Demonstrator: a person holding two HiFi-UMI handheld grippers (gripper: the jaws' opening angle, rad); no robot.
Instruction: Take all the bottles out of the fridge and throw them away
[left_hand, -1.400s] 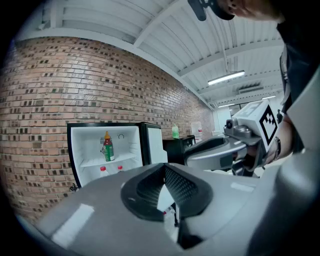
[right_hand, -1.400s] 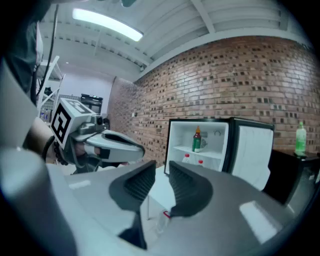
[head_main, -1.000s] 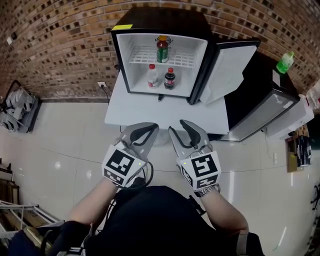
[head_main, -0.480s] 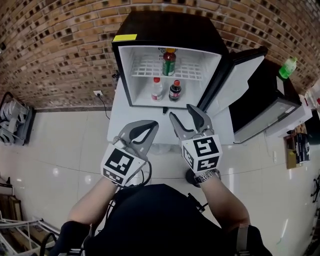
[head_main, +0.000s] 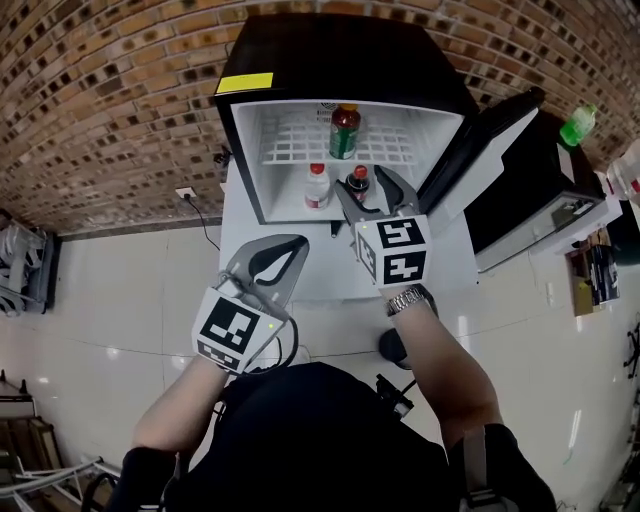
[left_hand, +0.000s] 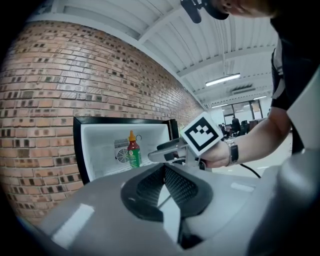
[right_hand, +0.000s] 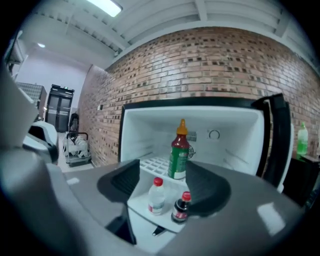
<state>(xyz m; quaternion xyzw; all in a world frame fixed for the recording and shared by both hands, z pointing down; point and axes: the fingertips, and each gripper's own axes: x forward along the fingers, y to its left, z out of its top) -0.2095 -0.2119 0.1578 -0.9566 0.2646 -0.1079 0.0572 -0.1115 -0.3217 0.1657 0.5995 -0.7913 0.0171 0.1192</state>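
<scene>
A small black fridge (head_main: 340, 50) stands open with a white inside. A red sauce bottle (head_main: 344, 132) with a green label stands on its wire shelf. On the fridge floor, a clear red-capped bottle (head_main: 317, 186) stands beside a dark red-capped bottle (head_main: 357, 185). My right gripper (head_main: 366, 190) is at the fridge's mouth, just in front of the dark bottle. It is open, its jaws have just been opening, and nothing is pressed between them. In the right gripper view the two low bottles (right_hand: 156, 196) (right_hand: 181, 208) show between the pads. My left gripper (head_main: 296, 245) hangs back, shut and empty.
The fridge door (head_main: 480, 150) swings open to the right. The fridge sits on a white table (head_main: 330, 275). A green bottle (head_main: 577, 125) stands on a black cabinet at the far right. A brick wall lies behind, and a rack (head_main: 20, 255) stands on the floor at the left.
Both grippers have moved forward toward the fridge, the right one farther. The right jaws have spread wider. The left gripper stays shut.
</scene>
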